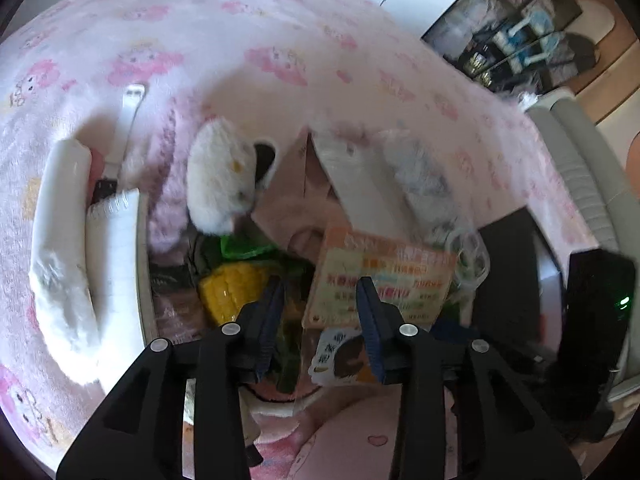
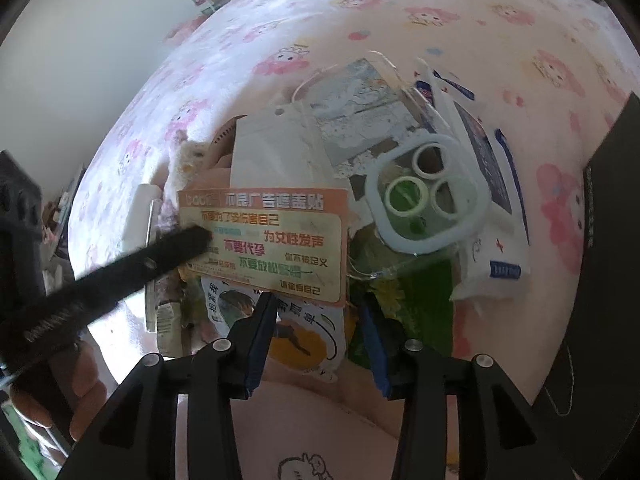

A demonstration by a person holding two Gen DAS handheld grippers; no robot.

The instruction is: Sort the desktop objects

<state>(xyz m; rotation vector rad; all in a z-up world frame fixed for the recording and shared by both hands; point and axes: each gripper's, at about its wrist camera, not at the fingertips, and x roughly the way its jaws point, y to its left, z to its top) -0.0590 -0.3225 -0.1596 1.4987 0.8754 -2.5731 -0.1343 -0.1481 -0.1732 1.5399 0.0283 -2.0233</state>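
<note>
Both grippers, left gripper point(image 1: 320, 316) and right gripper point(image 2: 320, 334), hover with fingers spread, empty, over the orange sticker card point(image 2: 266, 242) topping the pile; close on its near edge only

A home bedroom: beyond the jaws spreads a pink cartoon-print fleece blanket point(image 2: 400, 32), a white plush toy point(image 1: 222, 172) lying on it.

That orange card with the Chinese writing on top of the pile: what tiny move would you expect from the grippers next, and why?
Probably the left gripper eases forward and closes on the orange printed card. Its jaws are open and empty, the card's edge lies between their tips, and it lies on top of the pile, above the yellow corn toy.
</note>
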